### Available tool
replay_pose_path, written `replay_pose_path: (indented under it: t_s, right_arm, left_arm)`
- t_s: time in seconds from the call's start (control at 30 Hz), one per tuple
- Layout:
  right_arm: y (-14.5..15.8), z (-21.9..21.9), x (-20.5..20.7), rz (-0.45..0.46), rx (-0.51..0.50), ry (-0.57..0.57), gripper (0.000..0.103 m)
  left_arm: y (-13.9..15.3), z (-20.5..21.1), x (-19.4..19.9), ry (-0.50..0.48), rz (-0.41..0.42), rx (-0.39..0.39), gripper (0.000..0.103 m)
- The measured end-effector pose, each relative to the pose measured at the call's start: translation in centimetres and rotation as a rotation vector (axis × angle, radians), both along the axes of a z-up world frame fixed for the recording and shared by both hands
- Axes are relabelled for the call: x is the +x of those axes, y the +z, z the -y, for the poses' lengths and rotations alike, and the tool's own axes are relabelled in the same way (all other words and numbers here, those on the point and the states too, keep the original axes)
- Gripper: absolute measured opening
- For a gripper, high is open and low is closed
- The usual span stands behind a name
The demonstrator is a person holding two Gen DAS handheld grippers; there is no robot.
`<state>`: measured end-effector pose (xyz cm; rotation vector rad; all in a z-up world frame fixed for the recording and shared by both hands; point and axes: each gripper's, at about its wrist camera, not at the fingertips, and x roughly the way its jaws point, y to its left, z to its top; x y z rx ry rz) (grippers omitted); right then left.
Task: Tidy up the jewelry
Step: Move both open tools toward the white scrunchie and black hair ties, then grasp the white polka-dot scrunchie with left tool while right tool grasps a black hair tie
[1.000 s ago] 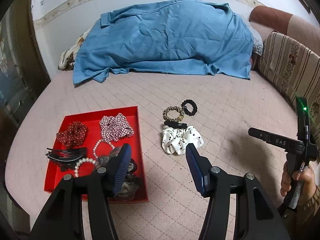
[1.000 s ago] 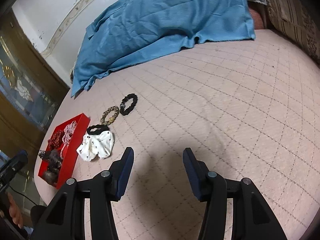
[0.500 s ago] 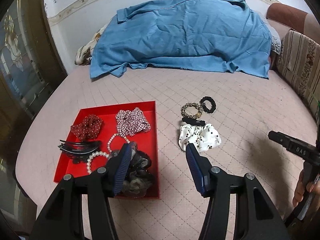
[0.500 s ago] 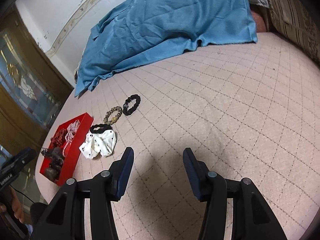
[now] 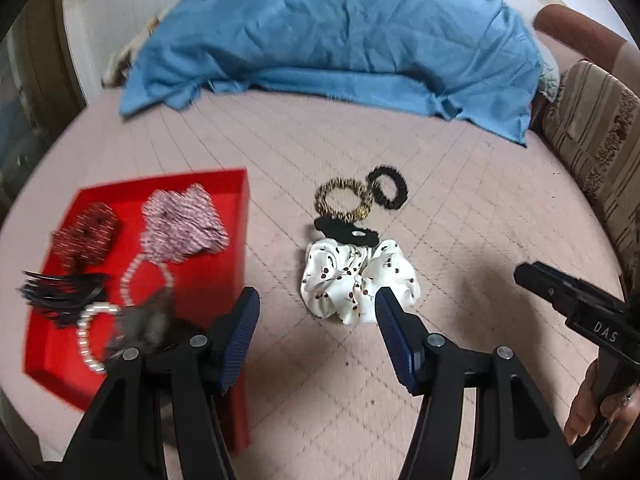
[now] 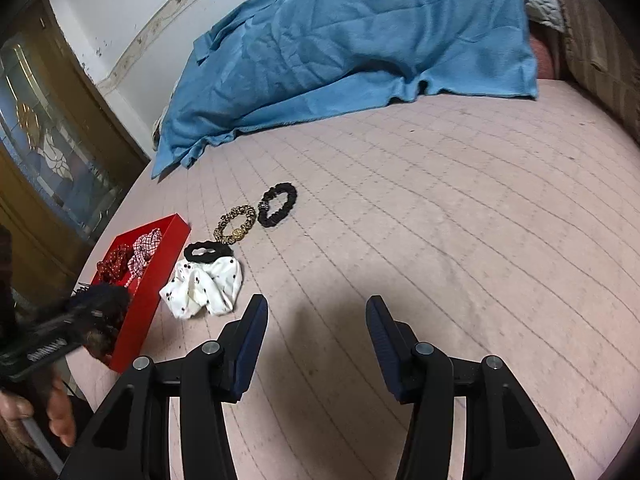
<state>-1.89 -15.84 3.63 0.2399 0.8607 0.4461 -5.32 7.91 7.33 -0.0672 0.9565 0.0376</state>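
- Left gripper [image 5: 316, 308]: jaws apart, just widening, empty, over pink quilted bedspread [image 5: 460, 208] beside red tray [image 5: 224, 264].
- Right gripper [image 6: 316, 320]: jaws apart, empty.
- White cherry-print scrunchie [image 5: 356, 280] ahead on bedspread.
- Black hair tie [image 5: 346, 232], leopard-print scrunchie [image 5: 343, 199], black scrunchie [image 5: 387, 187] beyond.

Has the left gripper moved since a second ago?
Yes. The left gripper has swung off the red tray toward the white scrunchie and come closer to it; its jaws have just been opening, nothing between them.
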Motion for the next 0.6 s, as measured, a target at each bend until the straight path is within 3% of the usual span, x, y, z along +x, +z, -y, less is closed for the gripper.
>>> replay_pose_path:
  t_s: [0.2,0.33,0.4,0.53,0.57,0.6]
  right_arm:
    - [-0.8,-3.5,6.0,-0.048,-0.017,0.04,0.055]
    - [-1.7,-6.2,9.9,-0.07,-0.044,0.06,0.044]
    - [-2.0,-7.3,11.2,-0.07,-0.073,0.068,0.04]
    - [-2.9,-9.0,13.0,-0.068,-0.114,0.068,0.039]
    - [-3.0,-9.3,13.2,-0.058,-0.127,0.06,0.038]
    - [-3.0,-9.5,13.3,-0.05,-0.144,0.053,0.034]
  left_arm:
    - [-2.2,-0.3,3.0,0.001,-0.025,-0.058,0.056]
    - [-3.4,-0.9,4.4,0.007,-0.049,-0.1,0.055]
    - [-4.1,-1.1,5.0,0.0,-0.07,-0.124,0.047]
    - [-4.1,-0.7,5.1,-0.013,-0.048,-0.087,0.046]
    - [-4.0,-0.6,5.1,-0.015,-0.04,-0.081,0.039]
    - [-4.0,-0.4,5.1,-0.027,-0.035,-0.082,0.015]
